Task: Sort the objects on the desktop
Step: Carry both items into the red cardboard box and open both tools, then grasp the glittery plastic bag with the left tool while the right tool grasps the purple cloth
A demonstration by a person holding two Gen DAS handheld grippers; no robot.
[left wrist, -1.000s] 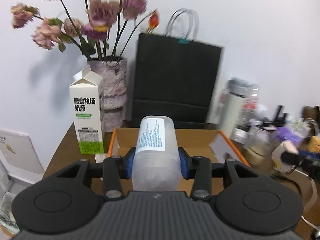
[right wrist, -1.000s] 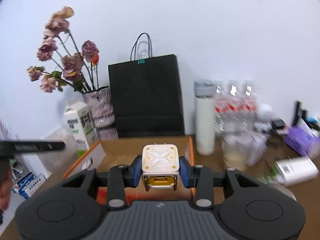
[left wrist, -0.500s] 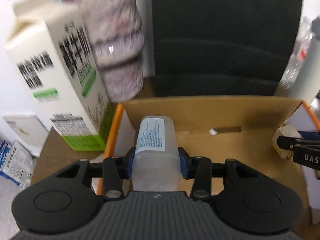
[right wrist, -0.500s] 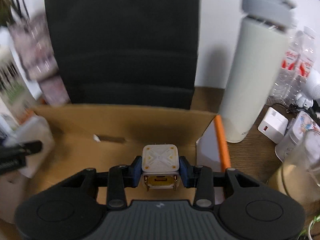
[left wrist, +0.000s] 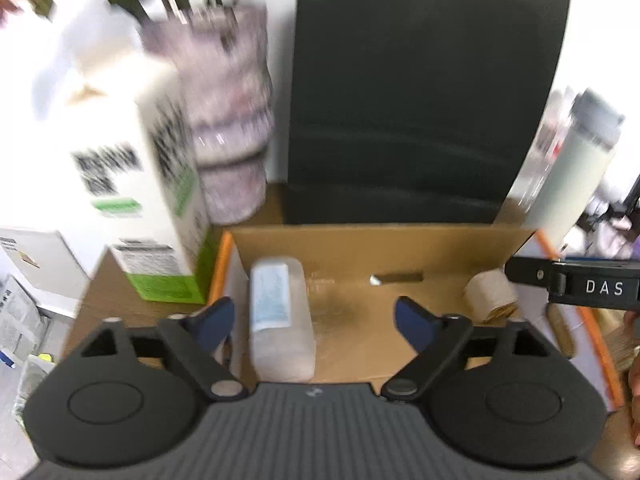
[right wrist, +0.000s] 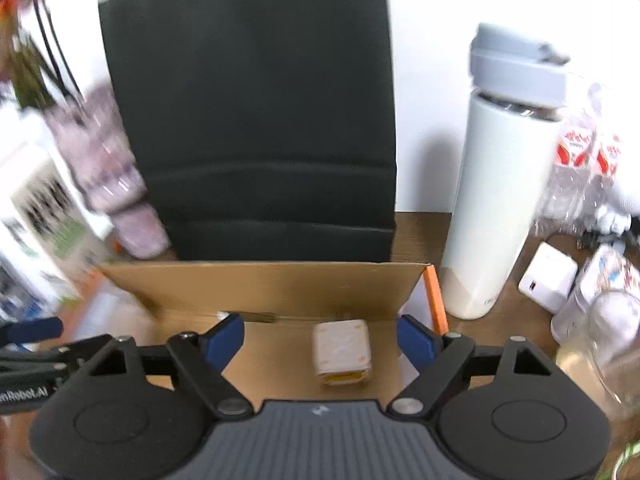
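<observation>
A translucent plastic bottle (left wrist: 280,316) with a white label lies on the floor of the cardboard box (left wrist: 400,240), at its left side. My left gripper (left wrist: 316,316) is open above it, empty. A small white and yellow cube charger (right wrist: 342,350) lies in the box (right wrist: 280,280) near its right wall; it also shows in the left wrist view (left wrist: 490,294). My right gripper (right wrist: 320,338) is open around it, not touching, and its tip shows in the left wrist view (left wrist: 560,280).
A milk carton (left wrist: 132,200) and a flower vase (left wrist: 228,128) stand left of the box. A black paper bag (right wrist: 256,120) stands behind it. A white flask (right wrist: 500,184), a white adapter (right wrist: 548,276), water bottles (right wrist: 576,168) and a glass jar (right wrist: 608,328) crowd the right.
Both grippers opened. The bottle dropped from the left gripper into the box's left side, and the cube charger dropped from the right gripper into its right side.
</observation>
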